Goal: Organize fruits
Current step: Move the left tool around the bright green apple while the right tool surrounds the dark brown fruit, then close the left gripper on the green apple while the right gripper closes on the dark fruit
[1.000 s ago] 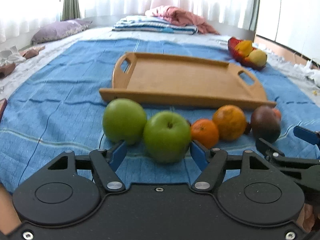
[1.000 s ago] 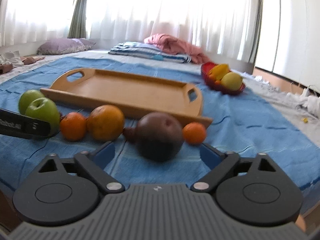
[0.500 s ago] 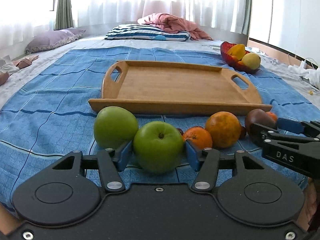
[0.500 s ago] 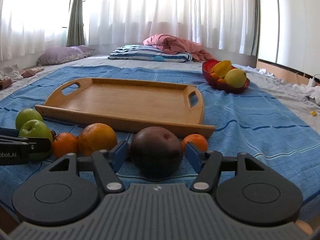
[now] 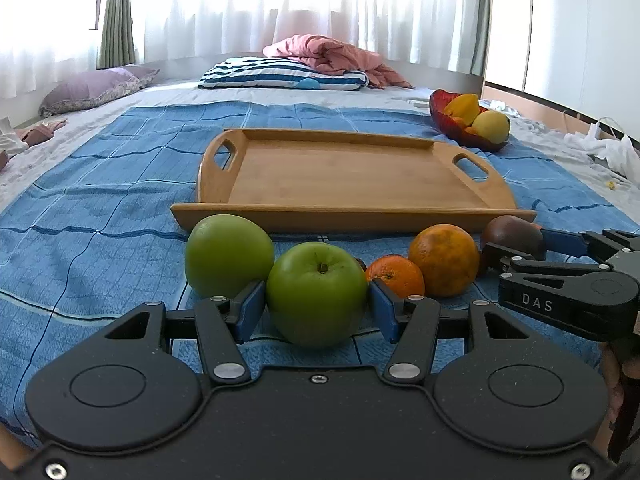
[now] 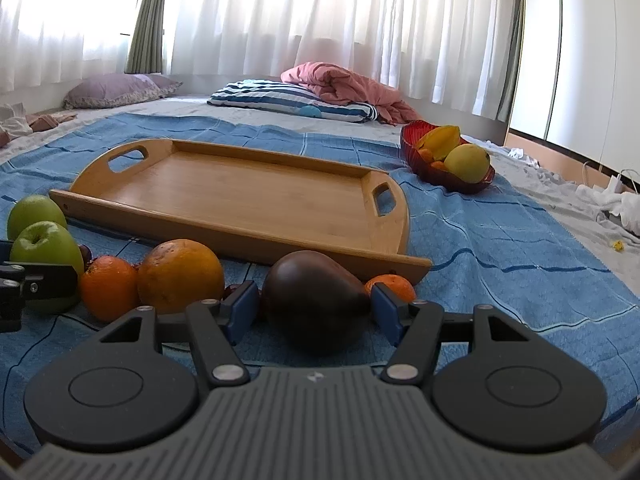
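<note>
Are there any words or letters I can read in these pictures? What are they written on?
"DAS": white letters on the side of the right gripper, seen from the left wrist camera.
A small pale mark on the grey ribbed body below the same gripper, in the right wrist view, is a logo, not letters.
Nothing else carries readable text.

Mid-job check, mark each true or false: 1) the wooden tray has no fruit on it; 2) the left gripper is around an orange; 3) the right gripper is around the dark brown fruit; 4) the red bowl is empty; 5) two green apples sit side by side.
1) True: the wooden tray holds no fruit.
2) False: the left gripper is clamped on a green apple.
3) True: the right gripper has the dark brown fruit between its pads.
4) False: the red bowl holds yellow fruit.
5) True: a second green apple touches the gripped one.
</note>
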Available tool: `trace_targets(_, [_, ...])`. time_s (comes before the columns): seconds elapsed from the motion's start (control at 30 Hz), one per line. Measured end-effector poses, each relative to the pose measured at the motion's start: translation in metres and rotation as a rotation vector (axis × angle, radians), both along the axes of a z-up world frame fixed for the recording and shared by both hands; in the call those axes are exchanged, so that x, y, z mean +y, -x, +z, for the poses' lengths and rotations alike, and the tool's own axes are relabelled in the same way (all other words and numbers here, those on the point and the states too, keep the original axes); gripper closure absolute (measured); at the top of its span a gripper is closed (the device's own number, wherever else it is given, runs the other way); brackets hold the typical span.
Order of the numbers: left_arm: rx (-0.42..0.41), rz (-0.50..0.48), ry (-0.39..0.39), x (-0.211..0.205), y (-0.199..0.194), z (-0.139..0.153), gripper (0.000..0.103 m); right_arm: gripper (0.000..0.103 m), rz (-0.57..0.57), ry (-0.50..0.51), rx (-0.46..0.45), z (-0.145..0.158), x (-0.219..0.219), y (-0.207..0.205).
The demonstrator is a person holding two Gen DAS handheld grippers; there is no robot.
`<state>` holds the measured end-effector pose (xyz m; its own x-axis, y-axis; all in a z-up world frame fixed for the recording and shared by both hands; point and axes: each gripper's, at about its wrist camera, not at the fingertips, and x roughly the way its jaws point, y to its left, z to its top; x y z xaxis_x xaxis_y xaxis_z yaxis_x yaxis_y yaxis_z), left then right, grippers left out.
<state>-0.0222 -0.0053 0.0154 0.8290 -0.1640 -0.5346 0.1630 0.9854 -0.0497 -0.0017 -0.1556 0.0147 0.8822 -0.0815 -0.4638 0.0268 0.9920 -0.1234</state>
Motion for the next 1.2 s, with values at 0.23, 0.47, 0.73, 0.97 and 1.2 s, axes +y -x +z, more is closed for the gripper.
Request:
trace_targets(0.23, [-0.014,-0.013,-0.011,-0.002,0.001,0.000,0.049,0.040,-0.006,0.028,-0.018,-0.002,0.005,0.000])
trace_targets(0.47, [-0.022,-0.020,-0.020,-0.002,0.001,-0.001,0.049,0.039,-0.014,0.047,-0.027,-0.003,0.009,-0.002])
trace_targets(0.73, [-0.010,-0.023,-0.011,-0.001,0.002,0.002,0.049,0.041,-0.034,0.046,-0.039,-0.003,0.012,-0.004])
trace_targets(0.97, [-0.004,-0.021,-0.012,0.001,0.002,0.005,0.049,0.041,-0.054,-0.008,-0.048,0.001,0.006,0.002])
trace_targets(1.2, [-0.001,-0.023,-0.013,0.000,0.002,0.006,0.049,0.041,-0.058,-0.050,-0.054,0.003,0.000,0.008])
